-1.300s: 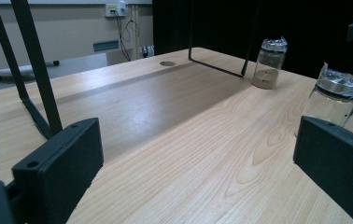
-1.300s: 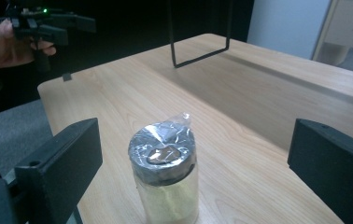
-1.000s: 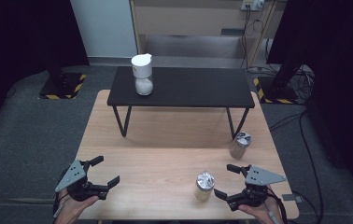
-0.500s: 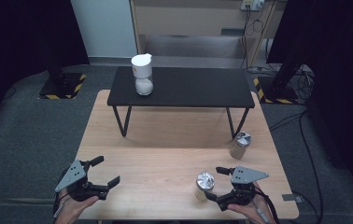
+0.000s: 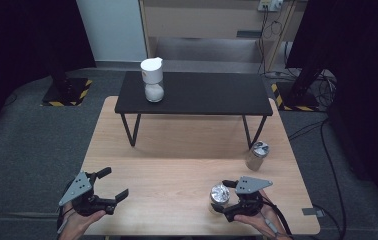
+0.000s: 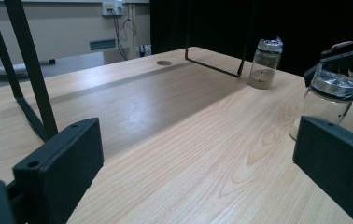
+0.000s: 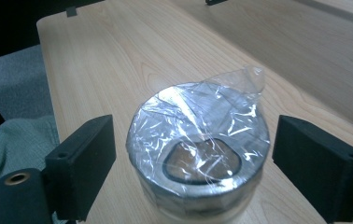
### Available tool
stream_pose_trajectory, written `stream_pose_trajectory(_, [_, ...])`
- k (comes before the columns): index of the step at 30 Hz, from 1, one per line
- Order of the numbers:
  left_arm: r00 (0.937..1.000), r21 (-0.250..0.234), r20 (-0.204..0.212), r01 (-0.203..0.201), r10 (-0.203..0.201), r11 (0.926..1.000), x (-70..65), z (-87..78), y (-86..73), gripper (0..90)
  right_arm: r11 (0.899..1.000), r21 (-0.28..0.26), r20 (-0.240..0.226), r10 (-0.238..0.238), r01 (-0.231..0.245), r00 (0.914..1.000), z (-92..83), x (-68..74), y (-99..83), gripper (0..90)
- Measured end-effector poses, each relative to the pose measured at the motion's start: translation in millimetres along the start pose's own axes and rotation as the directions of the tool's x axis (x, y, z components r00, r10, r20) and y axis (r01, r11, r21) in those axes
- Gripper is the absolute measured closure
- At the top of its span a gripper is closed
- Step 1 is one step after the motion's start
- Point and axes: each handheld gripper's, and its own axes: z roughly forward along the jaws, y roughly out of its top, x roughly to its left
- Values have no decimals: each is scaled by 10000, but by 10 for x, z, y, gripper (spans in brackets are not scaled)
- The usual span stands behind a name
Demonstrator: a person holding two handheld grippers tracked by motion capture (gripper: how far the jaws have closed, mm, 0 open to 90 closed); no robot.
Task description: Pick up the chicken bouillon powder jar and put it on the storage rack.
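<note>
The right gripper [image 5: 225, 196], jaws just closing, straddles the film-covered clear glass jar [image 5: 220, 198] without touching. The left gripper [image 5: 111, 184] hangs wide open and empty at seven o'clock on the wooden worktop [image 5: 177, 165].

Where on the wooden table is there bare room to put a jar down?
Bare wood stretches between the left claw and the near jar, and under the black bench. The right side is crowded: right claw around the near jar, far jar beyond.

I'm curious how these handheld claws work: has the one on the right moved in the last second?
Yes. The right gripper slid leftward across the wooden table to the near jar, jaws closing around it without pressing yet.
</note>
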Motion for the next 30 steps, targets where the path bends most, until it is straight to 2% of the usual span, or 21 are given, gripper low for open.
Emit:
stream_pose_trajectory(5, [10000,0,1,8,-8,10000,2,-1,-1,4,9996,-76,53,-275,275,9996,40,12,1,294])
stream_pose_trajectory(8, [10000,19,7,-12,12,10000,1,0,2,5,9989,-136,120,-455,457,9989,47,27,-4,341])
stream_pose_trajectory(16, [10000,16,19,-7,7,10000,3,0,1,6,9983,-113,102,-577,578,9983,44,25,12,350])
stream_pose_trajectory(30, [10000,15,25,9,-9,10000,5,1,-1,4,9982,-72,-272,-589,588,9979,52,5,117,351])
